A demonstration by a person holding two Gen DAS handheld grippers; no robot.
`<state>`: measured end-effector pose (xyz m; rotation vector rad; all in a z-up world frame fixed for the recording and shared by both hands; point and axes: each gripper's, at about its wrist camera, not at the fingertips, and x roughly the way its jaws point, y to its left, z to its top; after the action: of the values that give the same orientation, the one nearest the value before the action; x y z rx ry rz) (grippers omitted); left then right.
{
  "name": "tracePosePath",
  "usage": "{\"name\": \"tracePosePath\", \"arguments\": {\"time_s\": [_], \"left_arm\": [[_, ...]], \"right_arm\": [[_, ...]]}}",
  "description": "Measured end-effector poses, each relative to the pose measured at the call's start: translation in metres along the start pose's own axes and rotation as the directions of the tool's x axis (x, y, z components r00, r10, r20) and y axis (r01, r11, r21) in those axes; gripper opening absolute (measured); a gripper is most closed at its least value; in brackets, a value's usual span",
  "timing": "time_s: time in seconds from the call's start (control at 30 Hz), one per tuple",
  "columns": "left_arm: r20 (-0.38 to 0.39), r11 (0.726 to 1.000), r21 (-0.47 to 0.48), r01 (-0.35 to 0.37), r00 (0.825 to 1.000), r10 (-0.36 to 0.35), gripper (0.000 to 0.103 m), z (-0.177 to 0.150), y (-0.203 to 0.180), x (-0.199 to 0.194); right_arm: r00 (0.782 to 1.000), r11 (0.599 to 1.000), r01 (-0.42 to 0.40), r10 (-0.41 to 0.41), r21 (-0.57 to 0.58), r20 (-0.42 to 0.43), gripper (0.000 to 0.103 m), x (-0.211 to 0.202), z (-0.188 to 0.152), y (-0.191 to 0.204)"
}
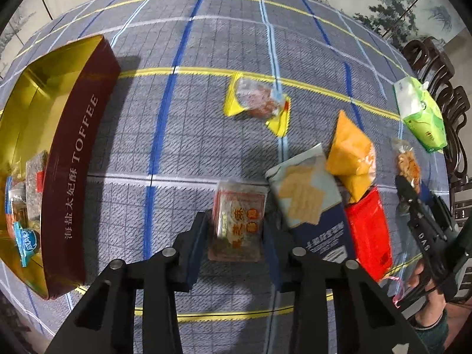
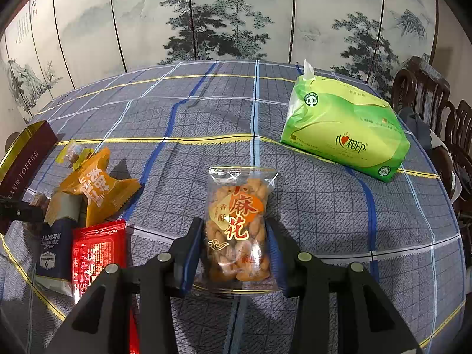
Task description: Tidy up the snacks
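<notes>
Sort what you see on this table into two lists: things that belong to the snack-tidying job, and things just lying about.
Part of the job:
- toffee box
- clear snack packet in the left hand-held gripper
- fried twists bag in the right hand-held gripper
- orange packet
- red packet
- yellow-edged packet

Lying about:
- green tissue pack
- wooden chairs

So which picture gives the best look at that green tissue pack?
The right wrist view: the green tissue pack lies whole and large on the tablecloth, its print readable. The left wrist view shows it small and warped at the right edge.
</notes>
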<state>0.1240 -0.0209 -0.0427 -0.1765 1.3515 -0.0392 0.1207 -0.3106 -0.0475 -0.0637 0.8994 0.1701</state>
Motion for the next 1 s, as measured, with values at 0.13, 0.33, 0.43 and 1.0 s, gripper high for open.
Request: {"name": "tracePosePath", "arguments": {"time_s": [0.13, 0.33, 0.43, 1.0], "left_arm": [[0.017, 1.000, 0.010, -0.004, 1.000, 0.003, 0.032, -0.001, 0.001, -0.001], [0.032, 0.999, 0.050, -0.006, 0.999, 0.004, 0.027, -0.002, -0.006, -0.002], [0.041, 0.998, 0.068, -0.009, 0.999, 0.006, 0.027, -0.004, -0.006, -0.006], [0.194, 0.990, 0.112, -0.084, 0.979, 0.061, 0.027, -0.007, 0.026, -0.070]], "right_arm": [[1.000, 1.000, 0.001, -0.001, -0.001, 0.000, 0.043, 0.000, 0.000, 0.000], [1.000, 1.000, 0.009, -0.009, -0.006, -0.001, 0.043, 0.000, 0.000, 0.001], [1.000, 1.000, 0.011, -0.011, -0.008, -0.001, 0.043, 0.000, 0.001, 0.002], [1.000, 1.000, 0.013, -0.013, -0.009, -0.001, 0.043, 0.000, 0.001, 0.002]]}}
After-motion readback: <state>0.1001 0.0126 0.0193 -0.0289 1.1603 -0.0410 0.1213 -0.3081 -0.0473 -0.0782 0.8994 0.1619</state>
